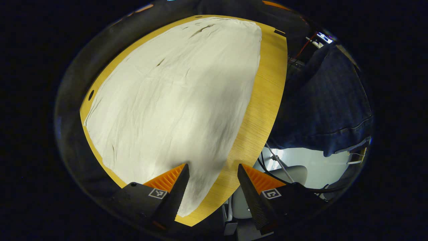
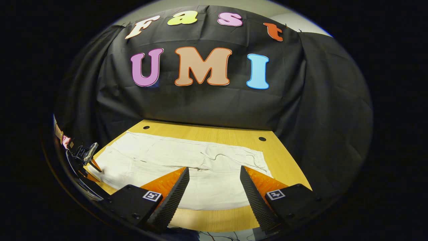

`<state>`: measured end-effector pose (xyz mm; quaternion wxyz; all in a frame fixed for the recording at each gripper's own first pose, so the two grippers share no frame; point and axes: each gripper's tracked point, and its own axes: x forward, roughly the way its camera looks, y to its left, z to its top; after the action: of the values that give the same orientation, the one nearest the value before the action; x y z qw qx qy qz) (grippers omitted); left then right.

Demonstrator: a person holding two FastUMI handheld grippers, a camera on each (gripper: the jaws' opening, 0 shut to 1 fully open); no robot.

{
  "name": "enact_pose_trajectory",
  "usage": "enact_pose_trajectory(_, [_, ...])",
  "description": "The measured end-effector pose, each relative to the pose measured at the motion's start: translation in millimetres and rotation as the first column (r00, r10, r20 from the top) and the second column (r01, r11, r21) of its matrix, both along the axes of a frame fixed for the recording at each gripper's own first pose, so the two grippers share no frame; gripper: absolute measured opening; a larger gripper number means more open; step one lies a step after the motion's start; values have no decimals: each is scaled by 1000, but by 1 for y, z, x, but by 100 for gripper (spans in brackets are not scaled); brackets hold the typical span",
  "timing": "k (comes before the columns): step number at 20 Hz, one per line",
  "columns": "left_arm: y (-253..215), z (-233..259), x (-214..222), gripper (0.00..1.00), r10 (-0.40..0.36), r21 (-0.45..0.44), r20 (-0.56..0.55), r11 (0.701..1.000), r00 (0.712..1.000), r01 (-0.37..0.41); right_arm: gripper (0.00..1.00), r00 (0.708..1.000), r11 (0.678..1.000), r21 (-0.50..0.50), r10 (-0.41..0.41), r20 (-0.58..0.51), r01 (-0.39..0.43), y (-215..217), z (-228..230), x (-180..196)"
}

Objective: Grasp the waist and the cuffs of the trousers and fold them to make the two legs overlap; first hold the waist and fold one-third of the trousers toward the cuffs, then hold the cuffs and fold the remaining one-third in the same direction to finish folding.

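Observation:
Cream trousers lie flat and lengthwise on the wooden table, with a few wrinkles at the far end. My left gripper hovers open over their near end, close to the table's edge, with nothing between its fingers. In the right gripper view the trousers stretch across the table from left to right. My right gripper is open above their near long edge and holds nothing. The left gripper shows small at the trousers' left end. I cannot tell which end is the waist.
A person in dark blue clothing stands by the table's right side in the left gripper view. A grey chair and cables sit below. The black cloth wall closes the table's far side. Small holes mark the tabletop.

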<state>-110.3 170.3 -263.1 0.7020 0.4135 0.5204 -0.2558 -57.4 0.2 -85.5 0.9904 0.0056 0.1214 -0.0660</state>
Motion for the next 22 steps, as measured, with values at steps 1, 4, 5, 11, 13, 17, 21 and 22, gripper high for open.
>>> enact_pose_trajectory(1, [4,-3,1,85,4,8,-10,1000,1000,-4,98,1000,1000,-6,4,-2,-4,0,0,1])
enact_pose_trajectory(4, [14,-9,4,81,14,43,-25,999,1000,-13,98,1000,1000,-14,16,-10,-16,-1,-1,0])
enact_pose_trajectory(5, [14,-8,5,79,11,41,-24,999,1000,-10,98,1000,1000,-17,18,-16,-18,0,-3,2])
enact_pose_trajectory(11, [16,-10,10,72,35,73,-49,997,998,-31,98,999,1000,-4,28,-44,-28,-6,-12,11])
enact_pose_trajectory(13, [16,-11,11,70,51,90,-62,995,997,-46,98,999,999,5,32,-44,-31,-10,-12,19])
enact_pose_trajectory(17, [16,-12,9,66,77,130,-83,989,994,-65,98,998,999,23,41,-44,-40,-19,-14,29])
enact_pose_trajectory(21, [18,-10,12,58,99,152,-90,985,991,-85,98,996,997,-14,69,-55,-70,-28,-20,38])
enact_pose_trajectory(22, [19,-9,15,52,114,153,-87,983,990,-100,98,995,996,-25,81,-62,-83,-29,-22,41])
